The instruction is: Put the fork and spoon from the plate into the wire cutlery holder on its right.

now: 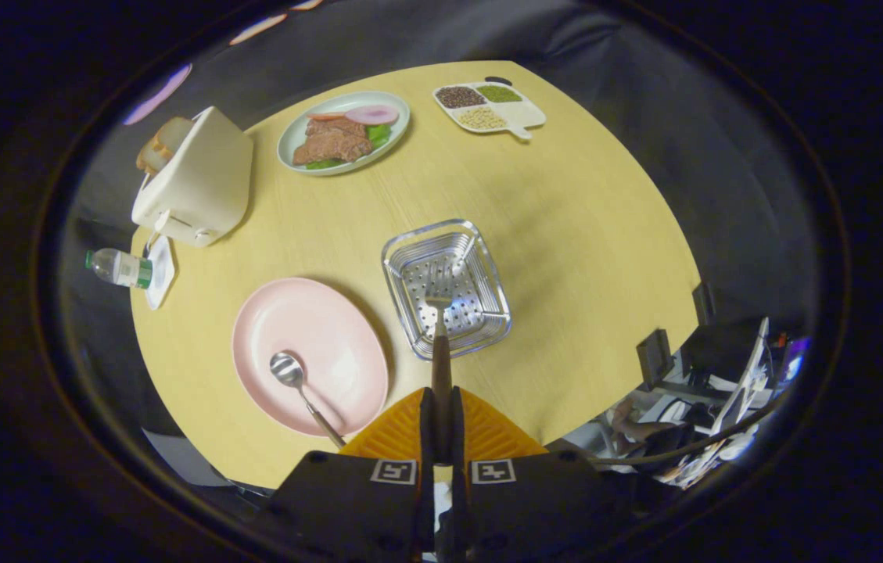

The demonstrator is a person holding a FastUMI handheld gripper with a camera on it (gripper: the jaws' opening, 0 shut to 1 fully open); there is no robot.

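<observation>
My gripper (441, 407) is shut on the dark handle of the fork (439, 313), holding it high above the table. The fork's metal tines point ahead and hang over the square wire cutlery holder (480, 254), which sits just beyond my fingers, to the right of the pink plate (324, 328). The spoon (296, 383) lies on the near part of that plate, bowl towards the plate's middle, handle running towards my left finger.
On the round wooden table (582, 234) stand a white toaster with bread (195, 176), a green plate of food (343, 131) and a divided tray of beans (488, 105) at the far side. A water bottle (119, 267) lies by the left rim. Clutter shows beyond the right rim.
</observation>
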